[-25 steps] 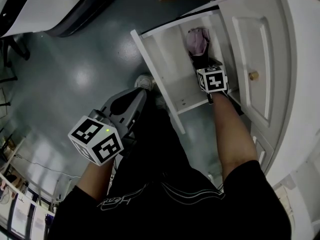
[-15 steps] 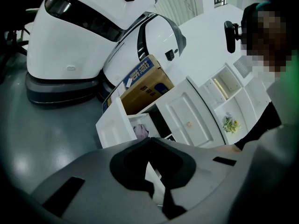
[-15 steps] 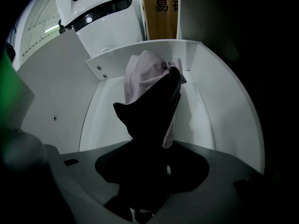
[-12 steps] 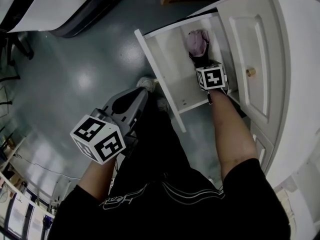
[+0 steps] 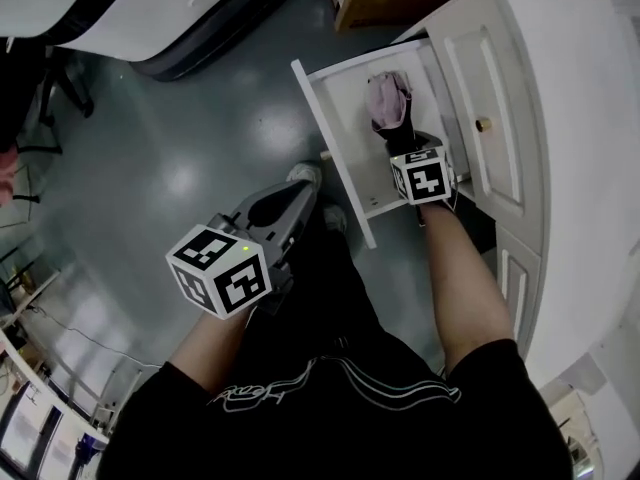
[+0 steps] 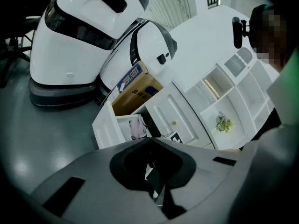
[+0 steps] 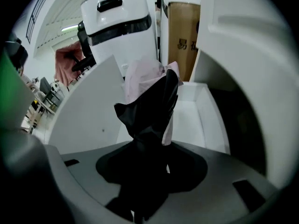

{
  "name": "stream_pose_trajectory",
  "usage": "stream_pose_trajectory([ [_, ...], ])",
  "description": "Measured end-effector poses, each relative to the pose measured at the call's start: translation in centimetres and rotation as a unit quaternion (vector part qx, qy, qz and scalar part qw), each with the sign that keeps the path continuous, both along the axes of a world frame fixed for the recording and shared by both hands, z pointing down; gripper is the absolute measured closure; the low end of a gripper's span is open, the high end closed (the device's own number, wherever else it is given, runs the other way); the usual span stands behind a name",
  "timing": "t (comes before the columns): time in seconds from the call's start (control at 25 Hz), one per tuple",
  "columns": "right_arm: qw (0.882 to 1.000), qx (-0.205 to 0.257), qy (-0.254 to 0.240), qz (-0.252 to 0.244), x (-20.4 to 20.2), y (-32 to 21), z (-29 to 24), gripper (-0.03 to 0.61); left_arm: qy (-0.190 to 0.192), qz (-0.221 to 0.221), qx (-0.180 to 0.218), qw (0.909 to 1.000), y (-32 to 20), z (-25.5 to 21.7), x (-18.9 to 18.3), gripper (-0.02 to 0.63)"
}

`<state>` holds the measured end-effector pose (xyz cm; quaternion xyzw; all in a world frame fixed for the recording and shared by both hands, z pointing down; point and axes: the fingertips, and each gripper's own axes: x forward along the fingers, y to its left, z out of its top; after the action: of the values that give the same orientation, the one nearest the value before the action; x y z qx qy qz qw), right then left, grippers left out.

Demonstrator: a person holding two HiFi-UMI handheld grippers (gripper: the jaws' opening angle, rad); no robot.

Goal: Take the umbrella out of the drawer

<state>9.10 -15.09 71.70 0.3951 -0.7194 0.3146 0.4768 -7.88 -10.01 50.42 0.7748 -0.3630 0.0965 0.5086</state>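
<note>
So far, the right gripper (image 5: 405,140) has its jaws closing on the black end of the folded pink-and-black umbrella (image 5: 388,103), which stands up within the open white drawer (image 5: 345,138) near its cabinet-side edge and seems not yet lifted clear, while the left gripper (image 5: 300,183) hangs clenched and empty, well apart.

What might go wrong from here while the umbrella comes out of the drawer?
The right tool is closing on what looks like loose black fabric of the folded pink-and-black umbrella, so it may slip or unfurl. It hangs close to the wall of the open white drawer and may snag.
</note>
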Motion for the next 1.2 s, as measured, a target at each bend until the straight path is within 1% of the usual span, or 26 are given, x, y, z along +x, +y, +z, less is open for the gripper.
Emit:
stream_pose_trajectory([
  [0.16, 0.998, 0.044, -0.041, 0.006, -1.4, 0.8, -7.6, 0.373, 0.001, 0.000, 0.022, 0.9997, 1.2, -4.8, 0.8, 0.592],
  [0.44, 0.989, 0.107, -0.105, 0.000, -2.0, 2.7, -22.1, 0.373, -0.008, 0.031, 0.085, 0.9959, 2.7, -14.8, 2.9, 0.592],
  [0.56, 0.978, 0.121, -0.168, 0.018, -2.3, 4.0, -29.0, 0.373, -0.011, 0.033, 0.120, 0.9922, 2.9, -19.8, 3.3, 0.592],
  [0.68, 0.968, 0.142, -0.206, 0.022, -2.2, 5.4, -35.6, 0.373, -0.014, 0.036, 0.149, 0.9881, 3.5, -24.1, 3.7, 0.592],
  [0.8, 0.954, 0.174, -0.245, 0.021, -2.0, 6.6, -42.0, 0.373, -0.017, 0.039, 0.171, 0.9844, 4.4, -27.8, 4.1, 0.592],
  [0.96, 0.934, 0.235, -0.269, 0.007, -1.6, 6.3, -49.5, 0.373, -0.009, 0.050, 0.214, 0.9754, 3.9, -32.7, 5.2, 0.592],
  [1.12, 0.925, 0.250, -0.286, -0.010, -1.3, 8.8, -53.8, 0.373, -0.006, 0.055, 0.237, 0.9700, 5.9, -36.2, 6.1, 0.592],
  [1.2, 0.920, 0.265, -0.289, -0.019, -0.6, 9.5, -55.6, 0.373, -0.004, 0.053, 0.250, 0.9667, 6.0, -37.8, 6.9, 0.592],
])
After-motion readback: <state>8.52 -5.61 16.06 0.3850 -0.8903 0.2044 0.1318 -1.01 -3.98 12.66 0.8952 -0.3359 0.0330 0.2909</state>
